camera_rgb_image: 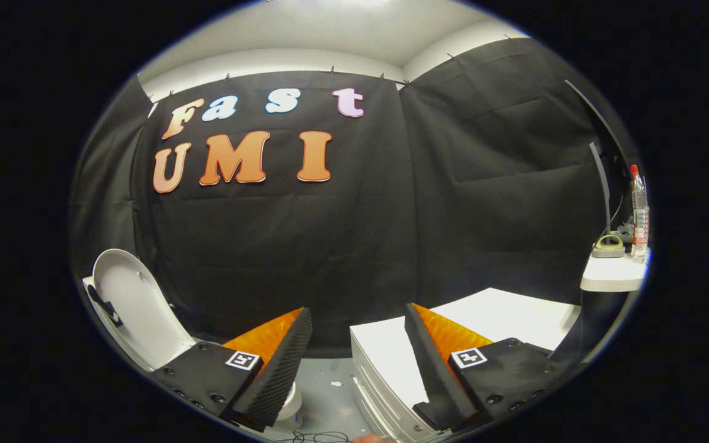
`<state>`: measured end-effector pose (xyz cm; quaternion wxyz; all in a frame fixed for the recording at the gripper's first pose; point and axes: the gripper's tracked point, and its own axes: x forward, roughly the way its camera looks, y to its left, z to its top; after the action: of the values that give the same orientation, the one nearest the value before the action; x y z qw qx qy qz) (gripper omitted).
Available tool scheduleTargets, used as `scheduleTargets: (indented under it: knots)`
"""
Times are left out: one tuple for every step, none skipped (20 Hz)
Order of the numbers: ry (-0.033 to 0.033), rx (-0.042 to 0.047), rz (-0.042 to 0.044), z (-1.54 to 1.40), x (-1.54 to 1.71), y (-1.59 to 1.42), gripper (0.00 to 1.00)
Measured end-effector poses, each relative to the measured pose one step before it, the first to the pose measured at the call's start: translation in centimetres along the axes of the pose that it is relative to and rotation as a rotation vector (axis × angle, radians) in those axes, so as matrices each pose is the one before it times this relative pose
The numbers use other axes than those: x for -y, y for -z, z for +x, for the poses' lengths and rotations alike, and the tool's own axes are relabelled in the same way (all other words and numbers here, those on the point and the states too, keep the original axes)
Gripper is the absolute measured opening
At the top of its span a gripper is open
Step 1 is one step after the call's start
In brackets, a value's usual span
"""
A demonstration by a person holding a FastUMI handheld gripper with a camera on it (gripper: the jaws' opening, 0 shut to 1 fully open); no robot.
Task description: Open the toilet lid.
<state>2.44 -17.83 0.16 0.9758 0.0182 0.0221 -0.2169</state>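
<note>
So the toilet lid [136, 311] is already standing upright over on the far left, beyond and to the left of the left finger, leaning back toward the black booth wall [342, 246]. You can see its pale inner face turned toward the room, with a small dark fitting near its left edge. Going by that, the opening part looks pretty much done; a lid that's tipped back like this doesn't seem to need more lifting.

The gripper [357, 360] is nowhere near it. Its fingers are spread wide with nothing between them except open air, a bit of grey floor [324, 375] and some loose cable [320, 437] down low. No contact with the lid at all, and the lid sits well apart from the left finger [280, 363].

Just ahead of the right finger [431, 363] there's a white cabinet [391, 363] with drawer-like ridges on its front, and further off to the right a white counter [613, 274] with a bottle [639, 212] and a roll of tape [608, 246] on it.

What's left, as a guess: nothing much beyond pulling clear, provided the lid stays put leaning like that. Whether it's resting firmly against something behind it can't be told from this angle. The bowl itself is hidden behind the left finger's mount.
</note>
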Motion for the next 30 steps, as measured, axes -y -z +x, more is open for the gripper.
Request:
scheduleTargets:
  knots:
    - [0.00740, 0.00126, 0.00297, -0.126, 0.296, 0.237, 0.97]
    - [0.01439, -0.00351, 0.00211, -0.145, 0.452, 0.493, 0.97]
    - [0.01153, -0.00400, 0.00381, -0.035, 0.469, 0.435, 0.97]
    - [0.00367, -0.01242, -0.00142, -0.022, 0.126, 0.419, 0.97]
    - [0.00383, -0.00935, -0.00072, 0.037, 0.109, 0.340, 0.97]
    - [0.00091, 0.00085, 0.00535, 0.008, 0.122, 0.002, 0.97]
    - [-0.00170, 0.00377, 0.00389, -0.052, -0.011, -0.210, 0.97]
    - [-0.00066, -0.00003, -0.00199, 0.018, -0.035, 0.052, 0.97]
    - [0.00042, 0.00239, -0.00307, 0.036, 0.005, -0.015, 0.97]
    - [0.00074, 0.00066, -0.00153, 0.040, 0.011, -0.006, 0.97]
    - [0.00051, 0.00156, 0.00050, -0.077, 0.046, -0.124, 0.97]
    - [-0.00134, 0.00077, 0.00190, -0.088, -0.048, -0.043, 0.97]
    - [0.00025, 0.00025, 0.00003, -0.075, -0.008, -0.080, 0.97]
    - [0.00078, 0.00042, -0.00184, -0.009, -0.018, 0.000, 0.97]
    - [-0.00042, -0.00076, -0.00299, -0.036, -0.074, -0.004, 0.97]
    - [0.00085, 0.00178, -0.00143, -0.045, -0.027, -0.050, 0.97]
    - [-0.00153, 0.00222, -0.00144, -0.045, -0.097, -0.174, 0.97]
    - [-0.00196, 0.00172, -0.00256, -0.051, -0.073, -0.070, 0.97]
    - [-0.00014, 0.00095, -0.00310, -0.039, -0.097, -0.043, 0.97]
    - [-0.00035, -0.00153, -0.00243, -0.023, -0.037, 0.029, 0.97]
    - [-0.00040, -0.00057, -0.00092, -0.146, 0.037, -0.008, 0.97]
    - [-0.00091, 0.00003, -0.00038, -0.039, -0.039, -0.062, 0.97]
    - [-0.00084, 0.00026, -0.00069, -0.026, -0.009, -0.055, 0.97]
    - [0.00006, 0.00024, -0.00101, 0.036, -0.064, 0.013, 0.97]
    - [-0.00029, -0.00056, -0.00032, -0.023, 0.018, 0.073, 0.97]
    - [0.00027, -0.00111, 0.00023, 0.023, -0.015, 0.014, 0.97]
    - [-0.00030, -0.00176, -0.00050, 0.001, -0.034, -0.038, 0.97]
    - [0.00010, -0.00074, -0.00239, -0.057, 0.025, -0.056, 0.97]
    - [-0.00012, -0.00015, -0.00292, -0.014, -0.056, 0.033, 0.97]
    - [0.00022, 0.00066, -0.00360, -0.026, 0.007, -0.009, 0.97]
